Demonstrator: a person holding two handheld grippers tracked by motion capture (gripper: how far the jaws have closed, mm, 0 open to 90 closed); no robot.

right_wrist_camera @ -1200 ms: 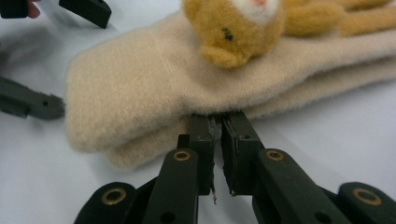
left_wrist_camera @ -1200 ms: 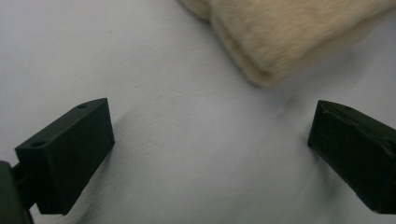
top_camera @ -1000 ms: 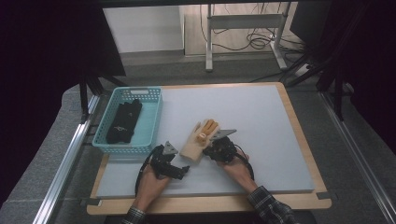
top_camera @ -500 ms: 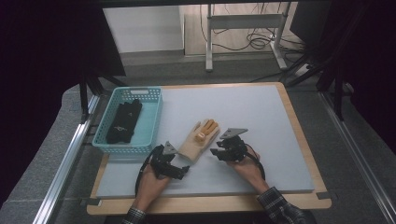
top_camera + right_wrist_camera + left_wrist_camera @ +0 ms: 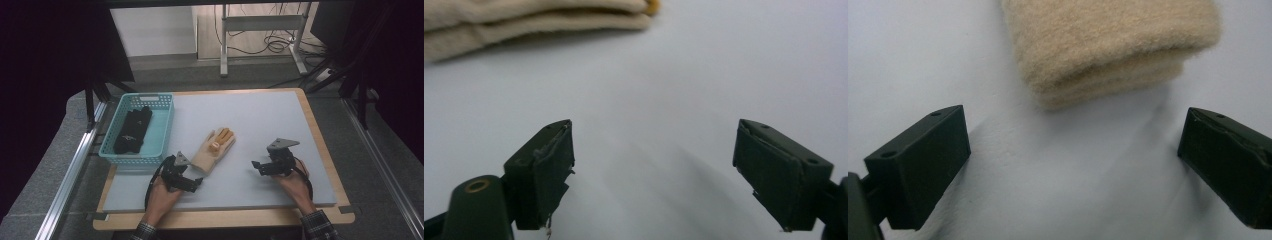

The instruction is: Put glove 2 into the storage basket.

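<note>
1. The glove (image 5: 214,149), tan with orange fingertips, lies flat on the grey mat (image 5: 260,120), just right of the basket (image 5: 162,135), its fingers pointing away from the person and its cuff toward them.
2. The left gripper (image 5: 196,183) sits low on the mat just short of the cuff, aimed at it. In the left gripper view the cuff (image 5: 1108,47) lies a little beyond the tips, centred between the jaws but not within them; the jaws stand wide apart over bare mat and touch nothing.
3. The right gripper (image 5: 258,167) rests on the mat to the glove's right, apart from it, tips turned toward it. Its jaws have just been opening and now stand wide, with nothing between them.
4. In the right gripper view the glove (image 5: 524,20) lies ahead and to the upper left, with bare mat between it and the jaws.
5. The basket holds dark gloves (image 5: 132,130).
</note>
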